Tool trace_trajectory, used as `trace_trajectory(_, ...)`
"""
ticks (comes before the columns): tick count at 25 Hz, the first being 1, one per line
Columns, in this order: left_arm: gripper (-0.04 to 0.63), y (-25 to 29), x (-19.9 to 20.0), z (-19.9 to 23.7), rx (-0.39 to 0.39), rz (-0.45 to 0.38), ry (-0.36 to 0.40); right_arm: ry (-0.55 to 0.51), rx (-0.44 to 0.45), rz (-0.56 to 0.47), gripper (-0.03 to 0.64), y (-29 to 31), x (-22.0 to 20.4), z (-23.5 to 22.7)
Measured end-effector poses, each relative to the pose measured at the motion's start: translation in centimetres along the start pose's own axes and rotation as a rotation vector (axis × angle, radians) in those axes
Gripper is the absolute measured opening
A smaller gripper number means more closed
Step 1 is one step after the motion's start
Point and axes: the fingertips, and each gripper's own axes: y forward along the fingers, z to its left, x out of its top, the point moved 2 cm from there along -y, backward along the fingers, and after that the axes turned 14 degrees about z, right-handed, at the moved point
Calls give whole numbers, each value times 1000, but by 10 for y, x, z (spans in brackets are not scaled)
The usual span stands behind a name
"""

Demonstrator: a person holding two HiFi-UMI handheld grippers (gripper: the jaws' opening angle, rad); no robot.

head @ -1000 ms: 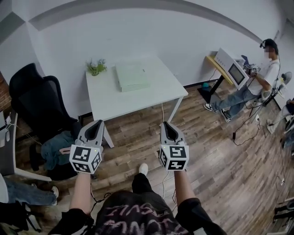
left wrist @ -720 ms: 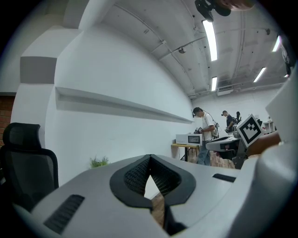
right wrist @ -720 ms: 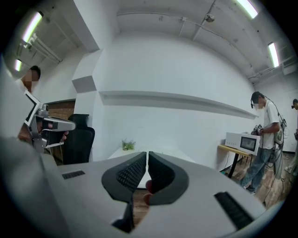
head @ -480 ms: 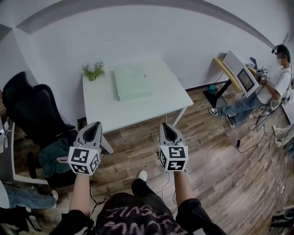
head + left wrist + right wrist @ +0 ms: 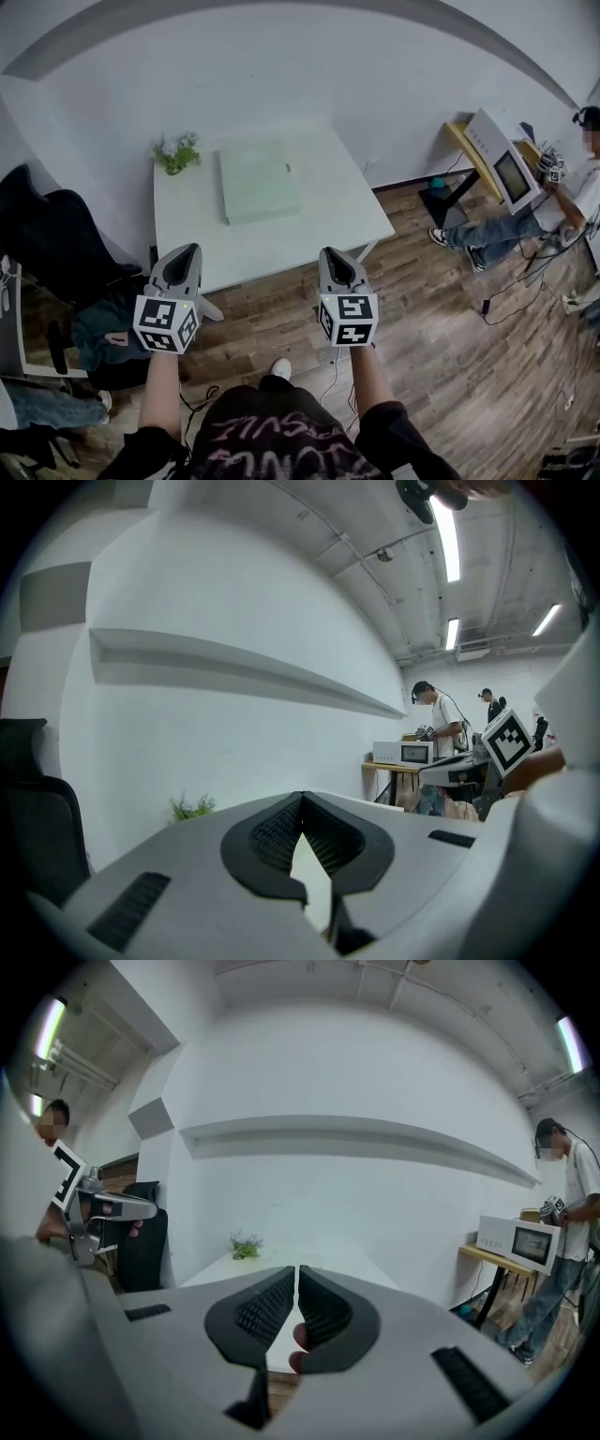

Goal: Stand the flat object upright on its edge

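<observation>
Pale-green in the head view, the flat object [image 5: 258,181] lies flat on the white table [image 5: 309,239], well ahead of my left gripper [image 5: 186,255] and right gripper [image 5: 335,255]; the left gripper view shows jaws clenched on nothing, the right gripper view likewise, so the whole job is yet to do.

black chair [image 5: 52,234] cut off at left edge, table [image 5: 309,234] with far legs hidden

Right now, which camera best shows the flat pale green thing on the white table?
The head view: it shows the flat green object whole, from above, lying on the table. Both gripper views look low across the table, past their own jaws, and I can't make it out there.
</observation>
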Motion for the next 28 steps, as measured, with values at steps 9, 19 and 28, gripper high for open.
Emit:
trace_trajectory(9,15,19,16,24,56,-3,-25,-22,52,-14,28,37,30,-6)
trace_trajectory(19,15,62,32,54,57,-8,-40,-34,73,-10,28,87,59,-12)
trace_trajectory(28,15,135,27,91,13,44,-56,-18,52,43,28,155,71,-23)
